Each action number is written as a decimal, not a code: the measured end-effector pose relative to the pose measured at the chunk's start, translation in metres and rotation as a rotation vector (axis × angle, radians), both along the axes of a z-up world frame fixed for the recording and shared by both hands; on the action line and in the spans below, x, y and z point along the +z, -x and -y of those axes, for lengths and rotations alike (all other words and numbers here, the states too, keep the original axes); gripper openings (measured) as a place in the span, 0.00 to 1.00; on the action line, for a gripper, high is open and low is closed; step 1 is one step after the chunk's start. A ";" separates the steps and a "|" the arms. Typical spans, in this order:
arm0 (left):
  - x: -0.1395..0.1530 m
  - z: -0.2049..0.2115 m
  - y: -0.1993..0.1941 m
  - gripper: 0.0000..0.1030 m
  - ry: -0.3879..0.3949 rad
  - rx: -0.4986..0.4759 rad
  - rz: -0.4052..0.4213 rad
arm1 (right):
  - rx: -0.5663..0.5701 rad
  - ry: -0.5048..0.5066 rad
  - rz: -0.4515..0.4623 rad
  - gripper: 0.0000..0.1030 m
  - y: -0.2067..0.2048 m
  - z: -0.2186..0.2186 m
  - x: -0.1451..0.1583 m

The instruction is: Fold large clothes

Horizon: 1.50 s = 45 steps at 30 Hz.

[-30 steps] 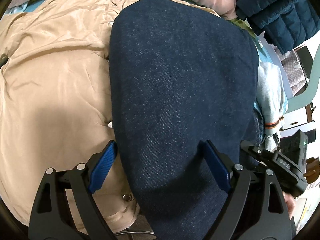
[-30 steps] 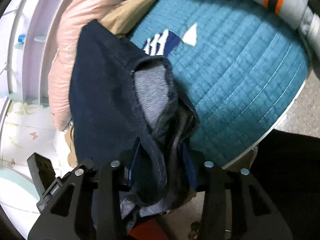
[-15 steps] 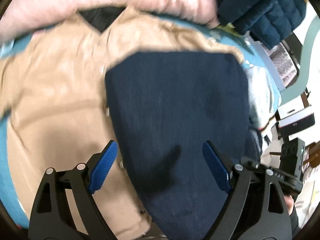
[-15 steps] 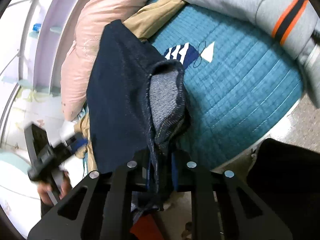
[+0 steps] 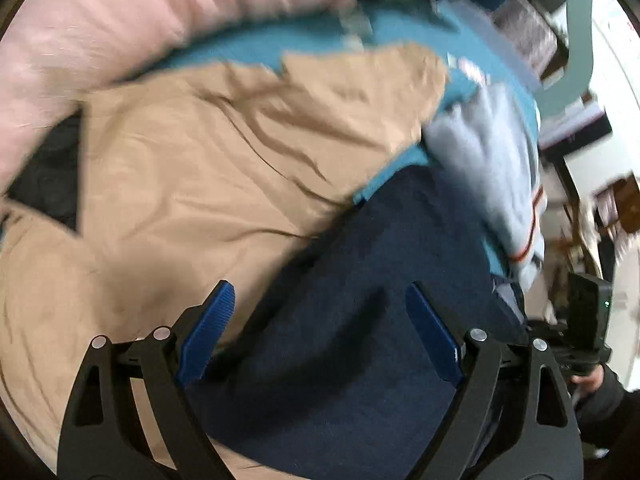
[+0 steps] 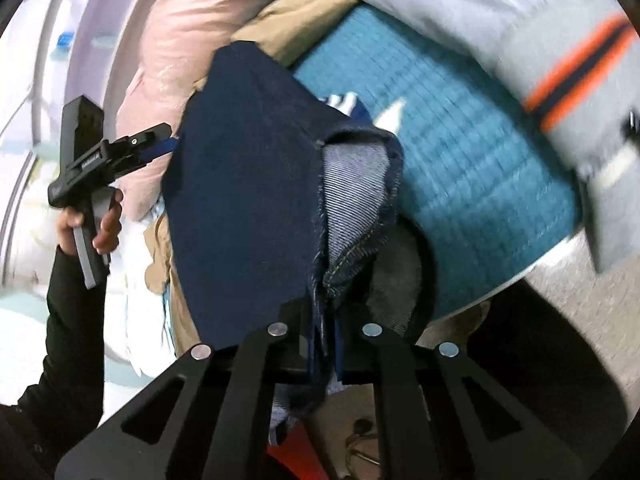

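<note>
A dark blue denim garment lies folded over a beige jacket on the bed. My left gripper hovers above the denim, jaws wide open, with nothing pinched between the blue pads. In the right wrist view the denim hangs up from its turned-out hem, pale inside showing. My right gripper has its jaws closing tight on that hem, the pads pressing the cloth. A hand holds the left gripper at the denim's far left edge.
A pink duvet borders the back of the bed. A grey sweater with an orange stripe lies on the teal quilted cover. The bed's rounded edge and the floor are at the lower right. Furniture stands at the far right.
The left gripper swept across and rolled, so the denim now sits at lower right and more beige jacket shows. The right jaws closed onto the denim hem and rose slightly.
</note>
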<state>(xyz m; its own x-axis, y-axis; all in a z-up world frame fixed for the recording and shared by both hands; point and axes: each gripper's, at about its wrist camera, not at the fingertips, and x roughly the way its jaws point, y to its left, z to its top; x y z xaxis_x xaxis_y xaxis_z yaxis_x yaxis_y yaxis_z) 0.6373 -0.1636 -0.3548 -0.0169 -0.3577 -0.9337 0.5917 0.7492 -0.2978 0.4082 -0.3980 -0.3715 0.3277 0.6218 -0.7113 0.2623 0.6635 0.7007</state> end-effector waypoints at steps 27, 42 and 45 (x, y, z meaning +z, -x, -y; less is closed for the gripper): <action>-0.052 0.022 0.005 0.33 -0.024 -0.128 -0.158 | -0.019 0.073 -0.063 0.51 0.000 0.020 -0.011; -0.044 -0.045 0.021 0.30 0.009 0.020 -0.162 | -0.033 0.130 -0.029 0.63 0.001 0.008 -0.015; -0.046 -0.040 0.021 0.30 -0.001 0.021 -0.161 | -0.030 0.118 -0.005 0.64 -0.005 0.010 -0.016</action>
